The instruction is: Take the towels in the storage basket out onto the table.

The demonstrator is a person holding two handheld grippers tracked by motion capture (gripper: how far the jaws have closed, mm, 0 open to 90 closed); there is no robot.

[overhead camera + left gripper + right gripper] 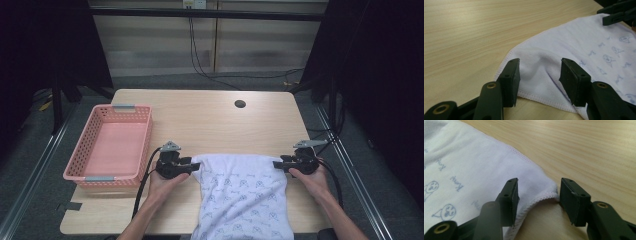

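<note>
High view: a white towel (245, 197) printed with small blue-grey figures lies flat on the near middle of the wooden table (210, 117), its near end hanging over the table's front edge. Its two far corners point left and right. At the far left corner sits the left gripper (194, 163), held in the person's left hand (165, 181); at the far right corner sits the right gripper (278, 164), held in the right hand (311, 177).

Left gripper view puts that gripper's jaws apart, with the hemmed corner of the towel (541, 72) lying rumpled between them, the pads not pressing on it. Right gripper view puts the other gripper's jaws likewise apart, the stitched towel corner (534, 187) between them and loose on the wood.

Left of the towel and apart from it, a pink perforated basket (75, 165) stands on the table's left side. A round cable hole (240, 104) sits in the far part of the tabletop.
</note>
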